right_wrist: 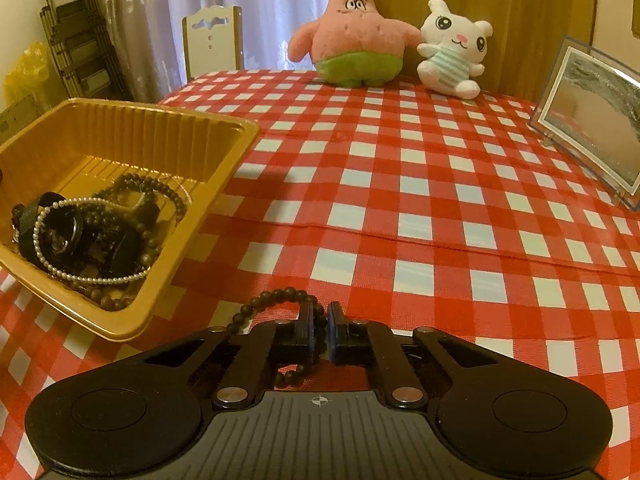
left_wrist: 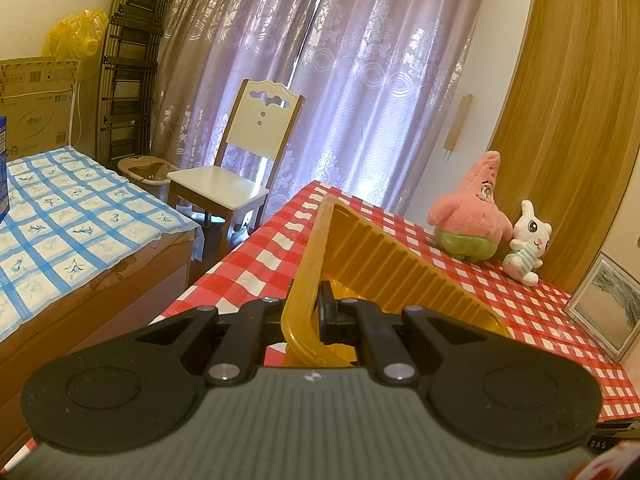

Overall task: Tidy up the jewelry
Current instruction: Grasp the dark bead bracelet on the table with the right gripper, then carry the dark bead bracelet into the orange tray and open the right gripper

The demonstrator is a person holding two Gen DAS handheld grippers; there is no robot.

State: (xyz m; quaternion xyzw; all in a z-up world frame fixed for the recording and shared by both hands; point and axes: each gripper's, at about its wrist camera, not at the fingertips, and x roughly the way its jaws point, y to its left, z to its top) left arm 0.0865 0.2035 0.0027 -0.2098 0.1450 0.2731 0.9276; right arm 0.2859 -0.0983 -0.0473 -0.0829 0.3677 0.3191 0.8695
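A gold plastic tray (right_wrist: 236,136) is tilted up at the left of the red checked table (right_wrist: 400,200). It holds a pearl necklace (right_wrist: 80,276), dark bead strands (right_wrist: 160,192) and black pieces. My left gripper (left_wrist: 310,312) is shut on the tray's rim (left_wrist: 308,264) and lifts that side. My right gripper (right_wrist: 320,332) is shut on a dark bead bracelet (right_wrist: 280,296), held just above the cloth, right of the tray's near corner.
A pink star plush (right_wrist: 352,32) and a white bunny plush (right_wrist: 452,48) sit at the table's back. A framed picture (right_wrist: 588,128) stands at the right. A white chair (left_wrist: 248,152) and a blue checked bed (left_wrist: 72,216) lie beyond the table's left edge.
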